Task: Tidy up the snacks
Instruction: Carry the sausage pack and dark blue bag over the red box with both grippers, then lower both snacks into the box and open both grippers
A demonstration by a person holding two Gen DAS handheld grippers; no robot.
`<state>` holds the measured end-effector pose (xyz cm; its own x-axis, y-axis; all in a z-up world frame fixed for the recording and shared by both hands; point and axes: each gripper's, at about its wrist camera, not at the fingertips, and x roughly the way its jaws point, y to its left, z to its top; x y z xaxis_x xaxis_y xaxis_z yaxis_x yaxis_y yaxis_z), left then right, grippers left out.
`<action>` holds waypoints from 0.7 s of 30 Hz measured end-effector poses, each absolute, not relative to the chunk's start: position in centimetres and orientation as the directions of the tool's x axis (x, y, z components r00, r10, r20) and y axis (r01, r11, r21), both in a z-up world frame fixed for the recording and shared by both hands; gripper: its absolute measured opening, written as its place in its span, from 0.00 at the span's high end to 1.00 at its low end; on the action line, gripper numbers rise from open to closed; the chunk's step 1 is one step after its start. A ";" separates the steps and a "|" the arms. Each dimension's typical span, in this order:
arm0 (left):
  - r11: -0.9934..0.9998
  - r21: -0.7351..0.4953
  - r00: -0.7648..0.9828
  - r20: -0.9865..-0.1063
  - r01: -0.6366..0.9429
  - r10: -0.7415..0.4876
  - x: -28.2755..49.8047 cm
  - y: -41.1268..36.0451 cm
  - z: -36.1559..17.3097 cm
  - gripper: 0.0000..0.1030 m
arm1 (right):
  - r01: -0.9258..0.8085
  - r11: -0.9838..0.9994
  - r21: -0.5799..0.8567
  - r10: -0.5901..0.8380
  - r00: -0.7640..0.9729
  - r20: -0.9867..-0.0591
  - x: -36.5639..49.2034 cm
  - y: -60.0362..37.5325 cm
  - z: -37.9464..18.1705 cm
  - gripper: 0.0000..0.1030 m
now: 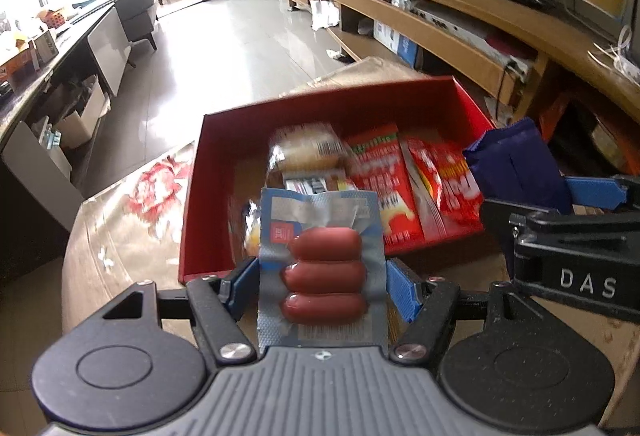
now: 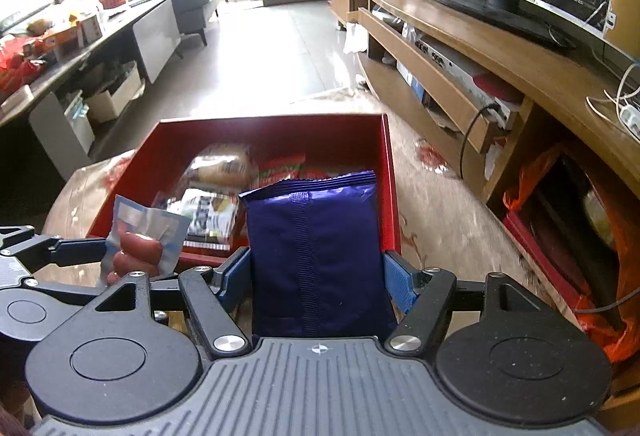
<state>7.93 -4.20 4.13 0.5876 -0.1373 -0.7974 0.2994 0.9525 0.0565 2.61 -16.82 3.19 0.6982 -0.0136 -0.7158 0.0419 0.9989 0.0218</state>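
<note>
At the left, a sausage pack (image 1: 324, 268) is gripped between the blue pads (image 1: 402, 290) of the left gripper (image 1: 322, 290), which are closed against its two long edges. The pack is held upright just before the near wall of the red box (image 1: 192, 220), above the table's (image 1: 120, 236) flowered cloth. It is judged light, with a slick, floppy film border and three firm sausages at its middle; a hold across the sausages is thought safer than one on the border, which would fold and slip.

Inside the box, bread rolls in clear wrap (image 1: 306, 150) are seen toward the far left, barcoded packs (image 1: 316, 185) nearer, and red packets (image 1: 384, 180) along the right side. These are blurred, so their contents cannot be told for certain.

At the right, a blue bag (image 2: 316, 260) is clamped between the pads of the right gripper (image 2: 318, 286), which press on its side edges. The bag is held upright over the near right corner of the box, its crimped top toward the far wall. It is judged soft, puffy and light, likely to crush if squeezed hard and to slide on its glossy film; a hold low on the body, clear of the back seam, seems best.

Both packs are judged not yet set in the box.
</note>
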 end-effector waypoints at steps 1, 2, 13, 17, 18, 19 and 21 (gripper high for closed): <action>0.954 0.059 0.591 -0.795 0.295 -0.134 8.4 -4.3 4.2 0.35 | 0.041 0.999 0.022 -0.013 0.700 -0.714 3.0 -16.8 3.3 0.27; 0.955 0.060 0.594 -0.794 0.292 -0.131 8.8 -4.3 4.3 0.35 | 0.041 0.999 0.023 -0.012 0.702 -0.712 3.4 -16.8 3.3 0.27; 0.961 0.082 0.606 -0.789 0.263 -0.099 13.1 -4.8 4.0 0.35 | 0.041 0.999 0.036 -0.004 0.710 -0.704 7.3 -16.9 3.6 0.27; 0.960 0.095 0.604 -0.792 0.264 -0.088 14.3 -5.3 3.5 0.35 | 0.052 0.998 0.043 -0.006 0.704 -0.711 8.7 -17.1 3.2 0.27; 0.960 0.097 0.602 -0.794 0.264 -0.086 14.4 -5.5 3.4 0.35 | 0.053 0.997 0.047 -0.004 0.701 -0.713 8.9 -17.1 3.1 0.27; 0.959 0.098 0.599 -0.796 0.265 -0.084 14.7 -5.6 3.2 0.35 | 0.056 0.997 0.052 -0.002 0.699 -0.715 9.2 -17.1 2.9 0.27; 0.959 0.101 0.594 -0.801 0.265 -0.080 15.1 -5.8 2.8 0.35 | 0.059 0.997 0.057 0.001 0.692 -0.722 9.7 -17.1 2.7 0.27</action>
<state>15.10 -5.77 2.83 0.5937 -0.0803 -0.8007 0.2653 0.9589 0.1006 9.67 -17.11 2.67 0.6916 0.0008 -0.7223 0.0587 0.9966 0.0573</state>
